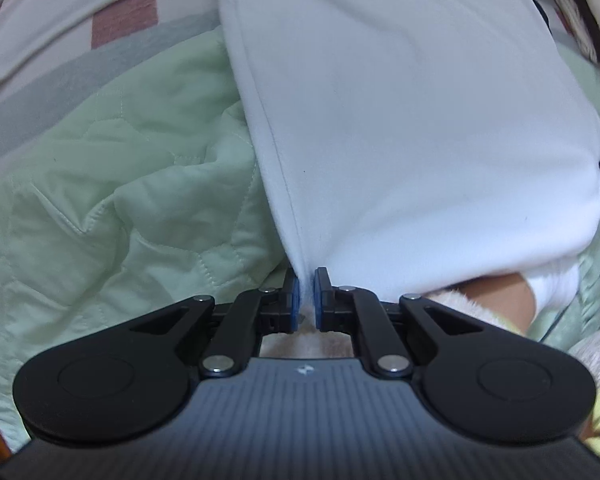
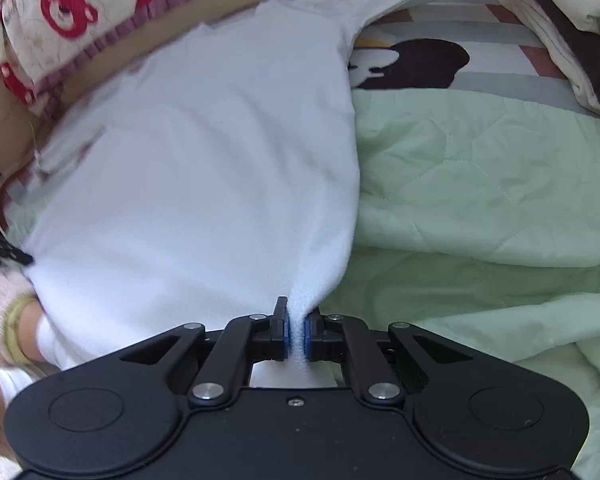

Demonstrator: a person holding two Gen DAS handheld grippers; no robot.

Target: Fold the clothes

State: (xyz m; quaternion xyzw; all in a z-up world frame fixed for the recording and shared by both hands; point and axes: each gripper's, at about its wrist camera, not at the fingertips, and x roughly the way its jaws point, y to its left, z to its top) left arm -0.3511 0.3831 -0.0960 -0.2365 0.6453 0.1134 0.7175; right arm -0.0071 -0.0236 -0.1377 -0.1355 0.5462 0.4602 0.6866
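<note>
Both the left gripper (image 1: 307,300) and right gripper (image 2: 296,334) are pinched nearly closed on the fleece (image 1: 400,140) hem corners; it looks soft, light, floppy, so edges seem the best hold.

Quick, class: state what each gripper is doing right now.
Left gripper: closed on the white garment's hemmed edge.
Right gripper: closed on a bunched edge of the same garment.

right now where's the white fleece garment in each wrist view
Left wrist view: the white fleece garment fills the centre and right, its hemmed edge pinched in the left claw.
Right wrist view: it fills the centre and left, one corner pinched in the right claw.
Shared landmark: the pale green quilted bedspread underneath.
</note>
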